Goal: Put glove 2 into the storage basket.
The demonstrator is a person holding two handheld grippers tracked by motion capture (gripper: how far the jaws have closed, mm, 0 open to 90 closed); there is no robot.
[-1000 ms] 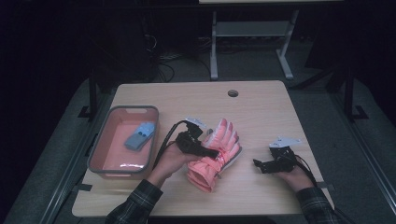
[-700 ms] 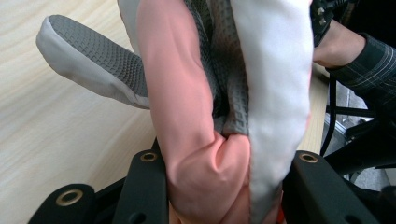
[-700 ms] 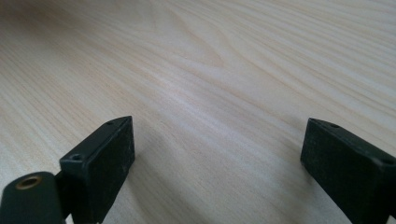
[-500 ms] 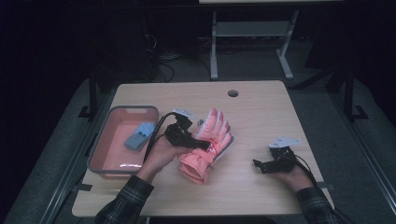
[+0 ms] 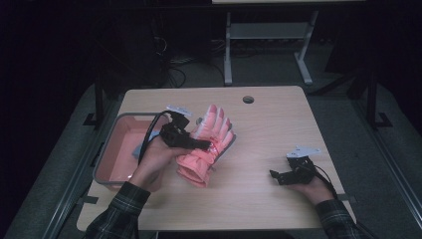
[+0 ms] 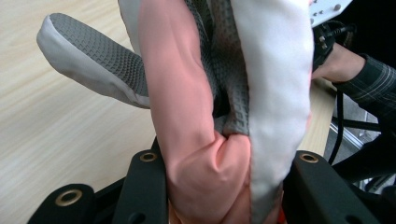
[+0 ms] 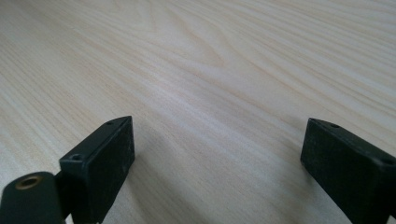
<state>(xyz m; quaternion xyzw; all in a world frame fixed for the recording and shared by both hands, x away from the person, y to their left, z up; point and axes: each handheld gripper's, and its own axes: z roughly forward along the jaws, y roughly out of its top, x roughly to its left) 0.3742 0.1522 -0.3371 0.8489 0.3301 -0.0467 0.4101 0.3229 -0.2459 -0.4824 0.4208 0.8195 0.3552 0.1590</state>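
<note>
Tongs in my left hand (image 5: 201, 145) pinch the pink glove (image 5: 209, 144) tight, lifting it beside the tray (image 5: 107, 149). Right tongs (image 5: 280, 175) rest wide open on the desk (image 5: 268, 124), holding nothing.

The cloth glove (image 6: 201, 116) has a rough textured grey palm; the table (image 7: 210, 70) is matt pale wood.

Over the last second the left tongs (image 5: 201, 145), clamped on the pink glove (image 5: 206, 144), carried it leftward across the desk (image 5: 278, 124) toward the pink bin (image 5: 107, 154). Glove was lying near desk centre; now its fingers tilt up and away, left edge reaching the bin's right rim. Left hand (image 5: 157, 157) shifted left with it and now overlaps the bin, hiding part of the blue item inside.
</note>
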